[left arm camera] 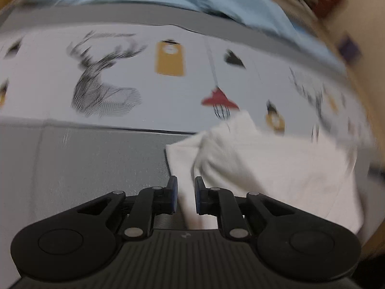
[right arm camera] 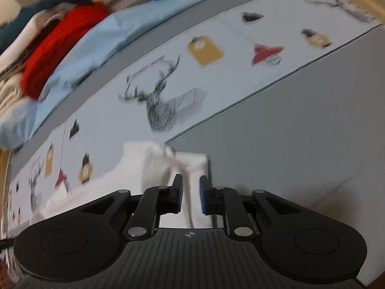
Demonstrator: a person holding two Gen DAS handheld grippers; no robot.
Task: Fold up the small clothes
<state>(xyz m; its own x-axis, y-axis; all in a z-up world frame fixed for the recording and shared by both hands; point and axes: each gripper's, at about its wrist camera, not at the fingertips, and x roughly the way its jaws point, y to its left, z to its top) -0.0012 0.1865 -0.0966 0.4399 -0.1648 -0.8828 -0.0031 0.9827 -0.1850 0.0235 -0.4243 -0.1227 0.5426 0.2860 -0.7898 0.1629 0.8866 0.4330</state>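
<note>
Both grippers, left gripper (left arm camera: 185,196) and right gripper (right arm camera: 191,198), have jaws narrowly spread around an edge of the white garment (left arm camera: 264,163), though actual pinching is hard to tell, and it trails toward 2 o'clock from the left over the surface (left arm camera: 96,163).

One white garment (left arm camera: 264,168) is lying on the cloth, also showing in the right wrist view (right arm camera: 154,168). Two grippers are showing: left gripper (left arm camera: 185,198), right gripper (right arm camera: 191,200), two fingers each. One printed tablecloth (left arm camera: 149,96). One light blue cloth (right arm camera: 96,41). One red garment (right arm camera: 55,50). Further pile items blurring, uncountable.
</note>
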